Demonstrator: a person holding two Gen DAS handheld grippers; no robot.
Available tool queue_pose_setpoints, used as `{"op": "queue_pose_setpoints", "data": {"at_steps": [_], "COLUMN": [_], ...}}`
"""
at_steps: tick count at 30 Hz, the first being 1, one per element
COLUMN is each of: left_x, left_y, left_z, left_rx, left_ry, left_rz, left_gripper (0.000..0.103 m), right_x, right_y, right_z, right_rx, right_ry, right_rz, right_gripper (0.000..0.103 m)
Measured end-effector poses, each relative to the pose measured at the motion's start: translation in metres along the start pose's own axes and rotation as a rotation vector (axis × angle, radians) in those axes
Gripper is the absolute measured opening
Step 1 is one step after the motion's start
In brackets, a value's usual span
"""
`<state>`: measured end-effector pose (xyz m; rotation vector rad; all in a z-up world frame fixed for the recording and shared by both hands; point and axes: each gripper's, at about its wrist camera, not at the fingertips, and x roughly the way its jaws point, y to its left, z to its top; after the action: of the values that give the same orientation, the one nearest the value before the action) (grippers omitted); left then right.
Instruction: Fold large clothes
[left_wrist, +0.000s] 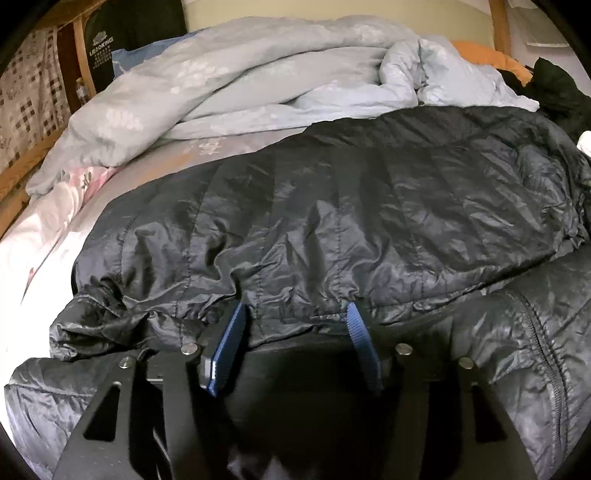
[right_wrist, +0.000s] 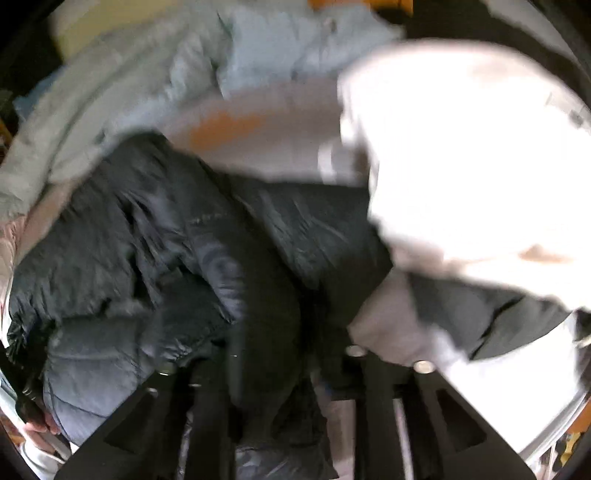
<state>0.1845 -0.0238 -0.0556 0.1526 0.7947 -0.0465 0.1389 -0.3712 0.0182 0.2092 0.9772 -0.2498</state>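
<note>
Dark jacket (left_wrist: 332, 206) on quilt-strewn bed (left_wrist: 48, 236); left gripper (left_wrist: 295, 317) agape, empty; right unclear.

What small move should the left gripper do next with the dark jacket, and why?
Probably close the left gripper on the dark jacket: its folded hem drapes over the blue fingertips, which stand apart, not yet pinching it.

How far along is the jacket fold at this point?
Done: one half of the dark puffer jacket lies folded over the rest. In hand: the left gripper sits at that flap's gathered hem, fingers apart. Left: further folds; the right view is too blurred to judge.
</note>
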Motion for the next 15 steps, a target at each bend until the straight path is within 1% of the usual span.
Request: {"op": "queue_pose_setpoints", "data": {"at_steps": [1, 2, 3, 5, 6, 8, 9, 10, 11, 12, 13, 14, 15], "left_x": [0.000, 0.000, 0.000, 0.001, 0.002, 0.002, 0.002, 0.002, 0.002, 0.002, 0.002, 0.003, 0.003], "left_y": [0.000, -0.001, -0.001, 0.000, 0.001, 0.000, -0.001, -0.002, -0.001, -0.002, -0.001, -0.001, 0.000], "left_z": [0.000, 0.000, 0.000, 0.001, 0.001, 0.001, 0.001, 0.000, 0.001, 0.001, 0.000, 0.001, 0.000], "left_rx": [0.002, 0.004, 0.003, -0.001, -0.003, -0.002, 0.000, 0.000, -0.003, -0.007, -0.011, -0.016, -0.018], "left_ry": [-0.001, -0.001, 0.000, 0.001, 0.002, 0.004, 0.003, 0.004, 0.004, 0.005, 0.006, 0.009, 0.010], "left_rz": [0.002, 0.003, 0.000, -0.008, -0.010, -0.007, -0.004, 0.000, 0.004, 0.006, 0.007, 0.006, 0.003], "left_gripper": [0.057, 0.057, 0.058, 0.058, 0.059, 0.059, 0.060, 0.062, 0.063, 0.066, 0.069, 0.069, 0.070], "right_x": [-0.009, -0.017, -0.025, -0.024, -0.025, -0.028, -0.024, -0.020, -0.008, 0.012, 0.026, 0.035, 0.047], "right_y": [0.003, 0.006, 0.012, 0.023, 0.027, 0.040, 0.051, 0.059, 0.069, 0.077, 0.075, 0.072, 0.066], "right_z": [0.002, 0.005, 0.013, 0.033, 0.043, 0.067, 0.083, 0.088, 0.099, 0.110, 0.114, 0.115, 0.112], "right_rx": [-0.011, -0.018, -0.030, -0.041, -0.028, -0.013, -0.031, -0.046, -0.059, -0.061, -0.048, -0.027, -0.002], "right_ry": [-0.046, -0.100, -0.154, -0.153, -0.155, -0.194, -0.206, -0.197, -0.169, -0.107, -0.072, -0.053, -0.018], "right_rz": [-0.003, 0.004, 0.048, 0.096, 0.103, 0.114, 0.082, 0.046, -0.022, -0.142, -0.190, -0.190, -0.161], "right_gripper": [0.050, 0.062, 0.063, 0.063, 0.063, 0.063, 0.063, 0.063, 0.063, 0.063, 0.063, 0.063, 0.053]}}
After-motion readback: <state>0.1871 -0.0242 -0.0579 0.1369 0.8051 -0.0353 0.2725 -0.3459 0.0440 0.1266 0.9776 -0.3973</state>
